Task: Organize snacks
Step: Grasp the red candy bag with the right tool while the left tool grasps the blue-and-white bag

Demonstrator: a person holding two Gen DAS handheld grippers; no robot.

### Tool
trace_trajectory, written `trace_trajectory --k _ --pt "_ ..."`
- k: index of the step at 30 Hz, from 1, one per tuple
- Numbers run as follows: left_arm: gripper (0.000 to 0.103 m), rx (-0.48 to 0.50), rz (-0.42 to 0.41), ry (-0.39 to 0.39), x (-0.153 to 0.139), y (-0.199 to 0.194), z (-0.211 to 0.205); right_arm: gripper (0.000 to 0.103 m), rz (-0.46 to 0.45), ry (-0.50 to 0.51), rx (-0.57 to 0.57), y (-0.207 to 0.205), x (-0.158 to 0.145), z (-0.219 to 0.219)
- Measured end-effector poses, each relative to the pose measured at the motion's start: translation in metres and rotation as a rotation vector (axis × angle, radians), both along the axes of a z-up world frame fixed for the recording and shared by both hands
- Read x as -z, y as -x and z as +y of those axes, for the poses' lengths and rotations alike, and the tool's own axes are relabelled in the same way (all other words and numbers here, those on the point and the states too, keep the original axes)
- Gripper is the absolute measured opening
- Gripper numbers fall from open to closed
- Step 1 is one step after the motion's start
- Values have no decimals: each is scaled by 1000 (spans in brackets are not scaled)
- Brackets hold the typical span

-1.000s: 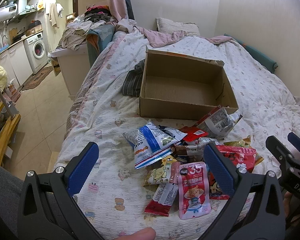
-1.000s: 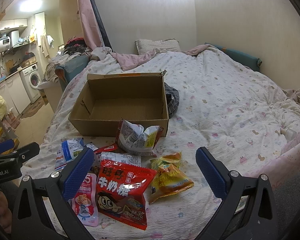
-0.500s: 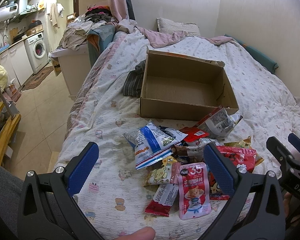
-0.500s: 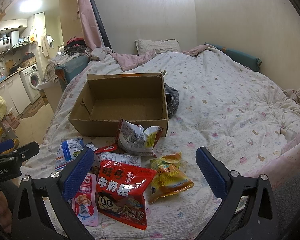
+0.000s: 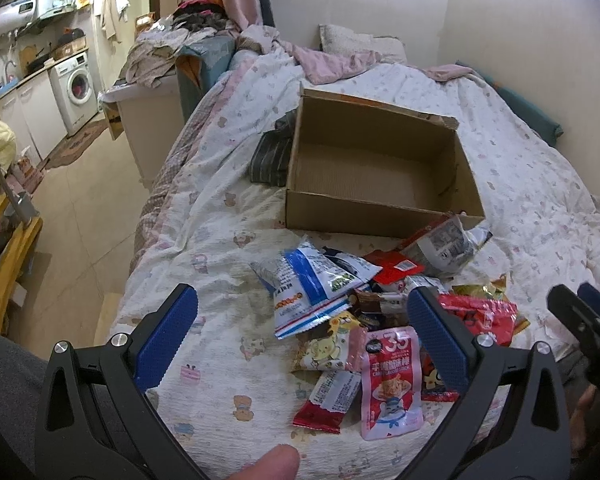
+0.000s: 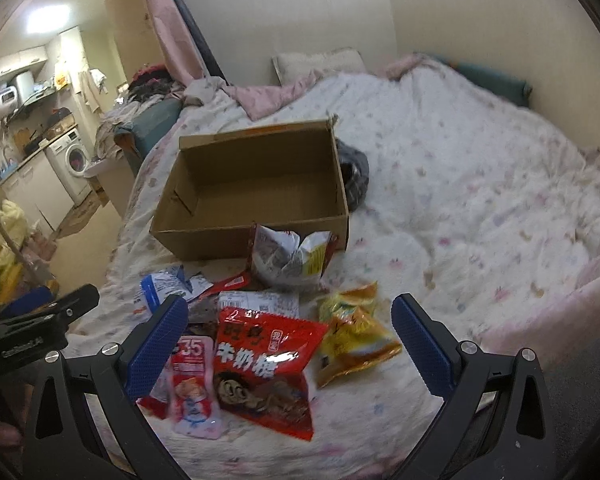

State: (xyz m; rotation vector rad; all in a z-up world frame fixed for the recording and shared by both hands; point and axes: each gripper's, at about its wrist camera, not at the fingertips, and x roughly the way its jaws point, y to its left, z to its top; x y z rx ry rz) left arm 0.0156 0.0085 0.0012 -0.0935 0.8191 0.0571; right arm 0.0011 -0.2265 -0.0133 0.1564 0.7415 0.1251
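None of the snacks (image 5: 340, 320) is packed yet: they lie heaped on the bed (image 5: 220, 240) just before the empty cardboard box (image 5: 380, 216). My left tongs (image 5: 300, 336) and right tongs (image 6: 290, 336) gape, holding nothing. Next, I judge, my right should close on the red bag (image 6: 266, 364).

Large white numerals "35" readable at top of pink snack pouch (image 5: 391, 380), above smaller illegible characters; same "35" visible in right wrist view (image 6: 192, 380). Large white Chinese characters "牛奶糖" printed across red candy bag (image 6: 266, 364), with a cartoon face below. Orange lettering on blue-and-white packet (image 5: 304, 284), too small to read. Faint white lettering on body of left hand-held gripper (image 6: 22, 352), blurred, not legible. Barcode label on red packet (image 5: 394, 266), digits unreadable.
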Motion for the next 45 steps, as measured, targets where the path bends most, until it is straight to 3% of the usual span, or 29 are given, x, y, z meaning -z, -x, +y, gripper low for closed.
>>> trace_trajectory --k 5,12,17,19,22,24,27,31,36,41,45 --pt "103 -34 48 -5 6 -9 6 103 113 -73 36 -11 11 -8" --pt "103 -84 168 46 27 -17 19 103 415 -126 23 -27 67 0" --pt "103 -98 215 82 32 -19 25 103 487 -72 -9 -40 98 25" --pt "103 -106 220 82 34 -20 27 97 514 -56 -17 -46 105 33" --pt "103 -111 234 80 35 -22 30 84 515 -22 -39 -52 111 44" --pt "103 -116 240 77 37 -22 32 59 489 1 -52 -53 104 47" --pt "103 -121 245 76 37 -22 33 45 483 -15 -70 -49 93 45" --pt "103 -129 248 76 37 -23 34 37 497 -147 -111 -39 75 29" --pt "103 -129 251 67 37 -25 32 30 440 -305 -180 -33 43 7" --pt "103 -143 249 67 35 -29 35 30 363 -456 -206 -49 6 -13" --pt "103 -168 261 77 31 -34 44 30 369 -506 -209 -72 4 -21"
